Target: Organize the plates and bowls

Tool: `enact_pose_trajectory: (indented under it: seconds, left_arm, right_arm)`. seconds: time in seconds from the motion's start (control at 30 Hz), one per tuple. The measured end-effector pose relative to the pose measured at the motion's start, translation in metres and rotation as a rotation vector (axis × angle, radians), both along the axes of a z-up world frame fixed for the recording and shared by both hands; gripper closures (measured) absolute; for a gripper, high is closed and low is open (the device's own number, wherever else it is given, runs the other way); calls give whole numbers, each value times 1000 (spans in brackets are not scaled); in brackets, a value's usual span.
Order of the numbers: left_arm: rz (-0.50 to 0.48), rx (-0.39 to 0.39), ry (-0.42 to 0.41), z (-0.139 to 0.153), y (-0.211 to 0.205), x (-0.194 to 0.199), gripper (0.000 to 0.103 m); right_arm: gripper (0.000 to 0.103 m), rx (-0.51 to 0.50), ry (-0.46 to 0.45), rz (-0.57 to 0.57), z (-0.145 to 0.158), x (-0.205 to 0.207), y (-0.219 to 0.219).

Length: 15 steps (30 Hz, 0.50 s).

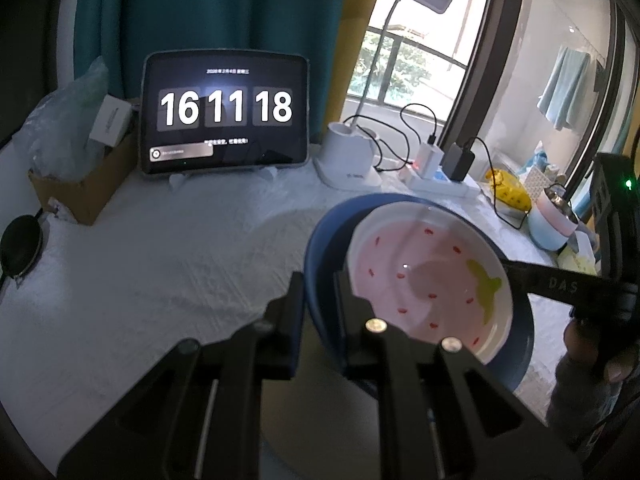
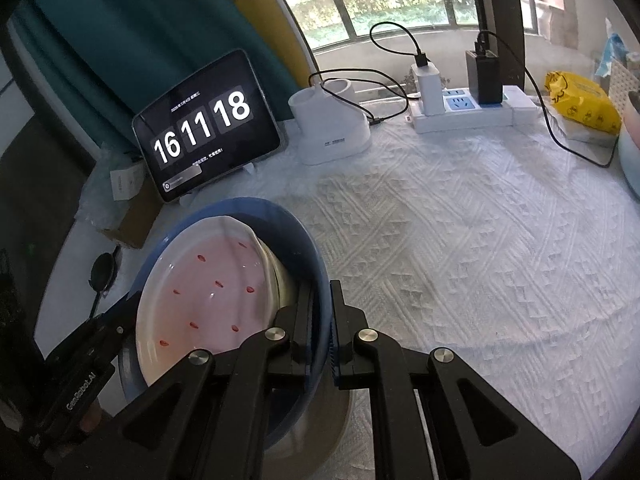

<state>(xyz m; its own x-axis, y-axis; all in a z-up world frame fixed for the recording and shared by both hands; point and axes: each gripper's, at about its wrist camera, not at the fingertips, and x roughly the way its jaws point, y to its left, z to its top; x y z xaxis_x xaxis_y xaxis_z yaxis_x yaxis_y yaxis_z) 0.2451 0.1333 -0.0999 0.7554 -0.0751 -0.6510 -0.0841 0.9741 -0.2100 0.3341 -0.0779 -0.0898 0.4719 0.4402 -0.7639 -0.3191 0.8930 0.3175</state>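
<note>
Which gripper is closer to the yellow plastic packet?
Right. The right gripper grips the round blue bowl on the side toward the yellow plastic packet; the left gripper grips its opposite rim, farther away.

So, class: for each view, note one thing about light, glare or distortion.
Left wrist view: the window is blown out, its frame bowed by the fisheye, and the gripper is soft. Right wrist view: daylight glints on the pink dish; corners vignette black.

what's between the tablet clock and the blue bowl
Only bare white quilted tablecloth lies between the tablet and the blue bowl, clearest in the right wrist view.
</note>
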Motion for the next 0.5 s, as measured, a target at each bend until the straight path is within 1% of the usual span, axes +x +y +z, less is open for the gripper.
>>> enact_pose_trajectory:
  seconds: [0.5]
  left_arm:
    - [3, 7, 13, 0, -4, -8, 88]
  right_arm:
    - [93, -28, -12, -8, 2, -7, 0]
